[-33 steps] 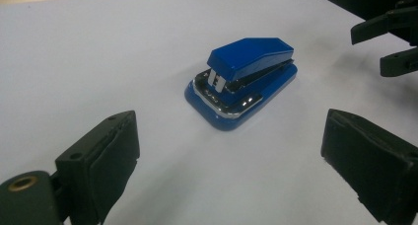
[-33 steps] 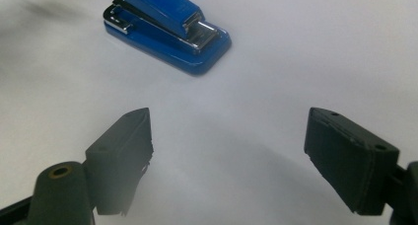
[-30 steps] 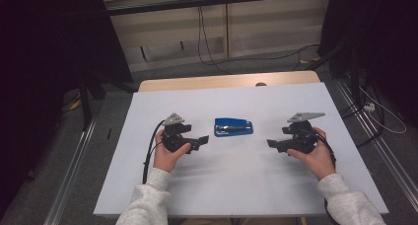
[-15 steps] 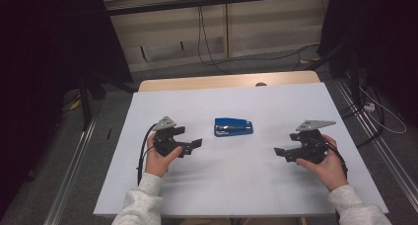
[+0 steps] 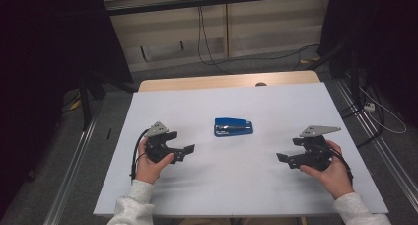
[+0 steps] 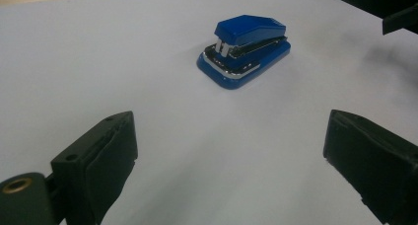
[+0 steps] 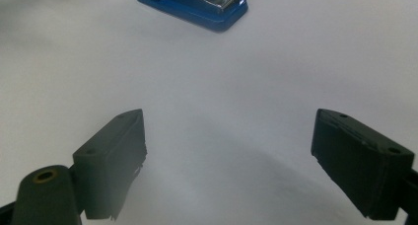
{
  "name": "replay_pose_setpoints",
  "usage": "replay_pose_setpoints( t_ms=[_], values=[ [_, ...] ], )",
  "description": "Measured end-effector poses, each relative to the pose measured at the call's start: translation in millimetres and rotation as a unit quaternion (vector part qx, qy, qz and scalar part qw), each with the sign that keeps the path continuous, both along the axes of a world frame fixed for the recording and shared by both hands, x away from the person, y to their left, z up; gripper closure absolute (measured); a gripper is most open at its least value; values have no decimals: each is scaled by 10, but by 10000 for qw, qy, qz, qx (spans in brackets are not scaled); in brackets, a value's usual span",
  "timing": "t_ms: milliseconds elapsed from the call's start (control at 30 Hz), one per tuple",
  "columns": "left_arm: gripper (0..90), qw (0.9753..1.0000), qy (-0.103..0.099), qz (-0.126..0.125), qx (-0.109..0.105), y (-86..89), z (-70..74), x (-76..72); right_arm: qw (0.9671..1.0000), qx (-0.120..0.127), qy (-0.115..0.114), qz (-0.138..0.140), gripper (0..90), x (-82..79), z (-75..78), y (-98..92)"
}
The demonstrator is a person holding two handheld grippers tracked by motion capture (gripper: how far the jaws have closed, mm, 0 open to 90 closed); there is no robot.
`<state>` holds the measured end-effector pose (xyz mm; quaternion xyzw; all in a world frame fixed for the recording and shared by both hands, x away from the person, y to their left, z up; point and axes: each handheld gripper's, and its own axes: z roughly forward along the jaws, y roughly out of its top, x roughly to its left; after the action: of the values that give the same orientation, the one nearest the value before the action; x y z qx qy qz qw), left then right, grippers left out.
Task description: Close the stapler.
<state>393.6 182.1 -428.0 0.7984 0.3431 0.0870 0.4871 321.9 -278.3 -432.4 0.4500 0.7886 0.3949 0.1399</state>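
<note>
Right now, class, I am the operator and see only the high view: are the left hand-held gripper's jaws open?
Observer: Yes. In the left gripper view the left hand-held gripper stands wide open, with nothing between its jaws.
Operator: Any detail on the stapler?
Observer: The stapler shows a chrome band between its blue top and blue base.
Operator: And the right one?
Observer: The right hand-held gripper is wide open and empty too, with the stapler ahead of it.
</note>
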Motion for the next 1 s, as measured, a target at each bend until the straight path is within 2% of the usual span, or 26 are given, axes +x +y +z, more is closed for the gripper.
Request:
replay_pose_setpoints(
  t_ms=[100,367,467,767,833,1000],
  values=[
    [64,10000,16,29,2,61,-6,-47,10000,16,-14,-7,129,-23,10,-4],
    [64,9998,57,-9,169,169,-18,-147,10000,30,-24,35,128,-103,25,3],
    [64,9999,39,3,110,208,-17,-177,10000,21,-52,47,127,-137,39,-1],
    [64,9997,78,25,249,334,-49,-285,9999,47,-71,95,124,-197,49,-24],
    [64,9998,70,36,194,357,-52,-305,9999,19,-66,97,124,-204,48,-25],
    [64,9997,88,71,239,418,-69,-349,9999,9,-45,116,124,-203,42,-21]
  ],
)
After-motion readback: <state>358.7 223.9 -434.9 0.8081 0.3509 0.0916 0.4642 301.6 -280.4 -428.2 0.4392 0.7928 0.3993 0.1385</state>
